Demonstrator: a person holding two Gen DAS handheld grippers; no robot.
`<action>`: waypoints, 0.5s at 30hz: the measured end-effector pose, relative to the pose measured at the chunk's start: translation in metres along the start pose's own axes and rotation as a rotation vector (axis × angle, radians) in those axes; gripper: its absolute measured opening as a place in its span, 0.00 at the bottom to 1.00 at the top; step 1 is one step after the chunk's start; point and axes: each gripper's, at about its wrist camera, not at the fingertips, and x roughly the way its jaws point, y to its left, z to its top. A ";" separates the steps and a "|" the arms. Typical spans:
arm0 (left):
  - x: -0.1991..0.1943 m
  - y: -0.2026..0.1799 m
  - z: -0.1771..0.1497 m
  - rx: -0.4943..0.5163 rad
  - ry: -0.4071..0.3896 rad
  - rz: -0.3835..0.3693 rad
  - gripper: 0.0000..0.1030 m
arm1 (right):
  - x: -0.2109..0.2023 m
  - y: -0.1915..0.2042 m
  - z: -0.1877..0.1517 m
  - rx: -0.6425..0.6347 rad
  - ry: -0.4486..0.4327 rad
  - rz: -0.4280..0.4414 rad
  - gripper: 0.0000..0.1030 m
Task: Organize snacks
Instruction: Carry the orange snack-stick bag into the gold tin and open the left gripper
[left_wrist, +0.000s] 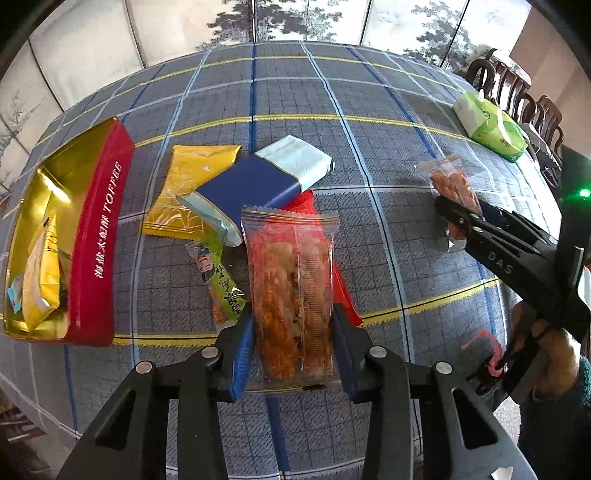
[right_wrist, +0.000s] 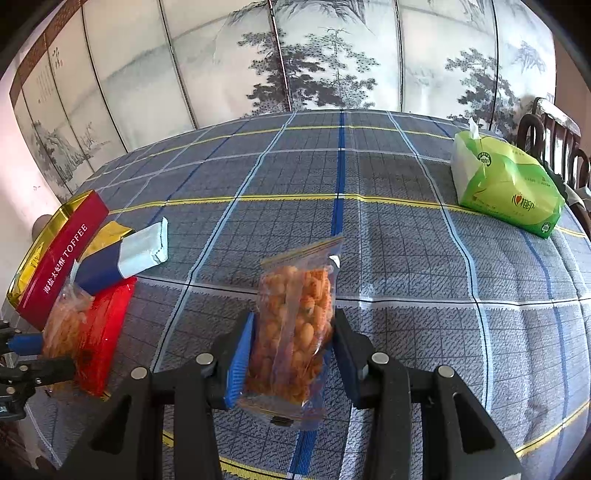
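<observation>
My left gripper is shut on a clear packet of orange snack, pinched across its lower half just above the plaid tablecloth. A red toffee tin stands open at the left with yellow packets inside. My right gripper is shut on a second clear packet of orange snack, held upright over the table. In the left wrist view that right gripper and its packet appear at the right. In the right wrist view the left gripper and the tin sit at the far left.
Loose snacks lie beside the tin: a yellow packet, a blue-and-pale packet, a green packet and a red packet. A green tissue pack rests at the far right near dark wooden chairs. A painted screen stands behind the table.
</observation>
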 end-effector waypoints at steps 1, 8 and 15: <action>-0.003 0.001 -0.001 0.002 -0.005 -0.002 0.34 | 0.000 0.001 0.000 -0.004 0.001 -0.005 0.41; -0.020 0.010 -0.005 -0.004 -0.037 -0.003 0.34 | 0.000 0.006 0.000 -0.019 0.004 -0.026 0.41; -0.040 0.029 -0.004 -0.030 -0.088 0.011 0.34 | 0.001 0.012 0.000 -0.047 0.009 -0.063 0.41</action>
